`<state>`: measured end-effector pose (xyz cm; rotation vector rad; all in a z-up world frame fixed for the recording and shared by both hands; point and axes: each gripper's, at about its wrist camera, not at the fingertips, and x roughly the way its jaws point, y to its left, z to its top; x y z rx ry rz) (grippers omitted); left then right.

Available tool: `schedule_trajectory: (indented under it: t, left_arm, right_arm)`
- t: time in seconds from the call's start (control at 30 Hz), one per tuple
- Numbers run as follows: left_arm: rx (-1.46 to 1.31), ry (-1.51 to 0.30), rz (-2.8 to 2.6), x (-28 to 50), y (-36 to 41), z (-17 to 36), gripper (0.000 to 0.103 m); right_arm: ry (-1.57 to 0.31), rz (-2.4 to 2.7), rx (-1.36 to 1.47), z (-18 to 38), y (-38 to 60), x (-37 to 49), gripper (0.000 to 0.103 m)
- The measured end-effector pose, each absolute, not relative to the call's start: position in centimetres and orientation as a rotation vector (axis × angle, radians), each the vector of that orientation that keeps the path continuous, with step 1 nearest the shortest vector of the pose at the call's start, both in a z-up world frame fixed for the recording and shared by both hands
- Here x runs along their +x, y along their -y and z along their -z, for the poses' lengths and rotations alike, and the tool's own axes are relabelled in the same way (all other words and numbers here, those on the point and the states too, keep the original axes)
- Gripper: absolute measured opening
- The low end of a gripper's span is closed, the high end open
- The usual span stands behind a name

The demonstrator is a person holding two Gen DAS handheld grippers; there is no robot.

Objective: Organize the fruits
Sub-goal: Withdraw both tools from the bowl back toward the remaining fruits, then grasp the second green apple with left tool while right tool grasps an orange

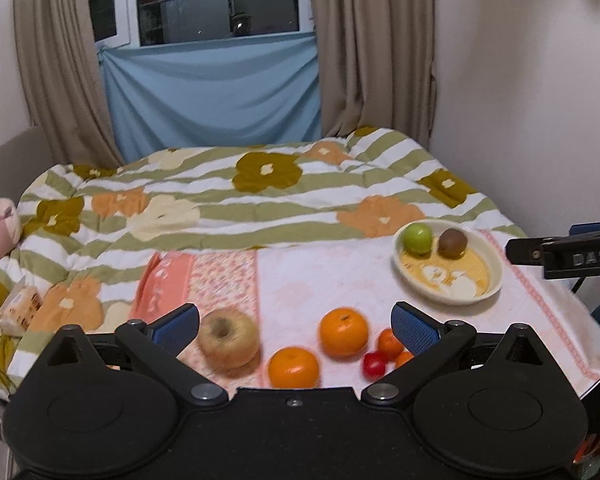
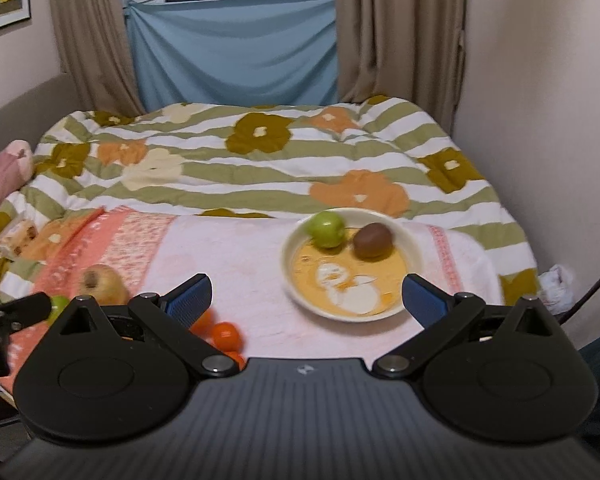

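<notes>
On a bed's pink towel (image 1: 324, 276): left of the plate (image 1: 494, 268), a yellowish apple (image 1: 229, 338), two oranges (image 1: 343, 331), small red and orange fruits (image 1: 374, 365). On the plate, green apple (image 1: 418, 239) and kiwi (image 1: 452, 243). Left hand-held gripper (image 1: 296, 320) and right hand-held gripper (image 2: 306, 294) spread wide, gripping nothing.

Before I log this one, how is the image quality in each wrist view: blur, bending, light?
Left wrist view: the yellowish apple and oranges are smeared by motion, the bowl fairly sharp. Right wrist view: the green apple and curtain edges are softly blurred. Both views: fisheye bends the bed's edges; dim warm indoor light, dark window.
</notes>
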<state>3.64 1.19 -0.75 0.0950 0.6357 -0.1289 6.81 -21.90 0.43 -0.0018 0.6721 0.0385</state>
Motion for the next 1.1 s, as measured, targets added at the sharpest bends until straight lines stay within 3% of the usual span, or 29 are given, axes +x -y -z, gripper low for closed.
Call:
schedule_trajectory:
  t: [0.33,1.1]
  left_arm:
    - [0.131,-0.656,0.066,4.8,-8.0,4.6,0.103]
    - [0.458,-0.84,0.187,11.1,-10.8,14.4,0.071]
  right_arm:
    - [-0.724,-0.08,0.067,2.1,15.1,6.9,0.103]
    - [-0.843,-0.132,0.07,11.8,5.0,11.0,0.103]
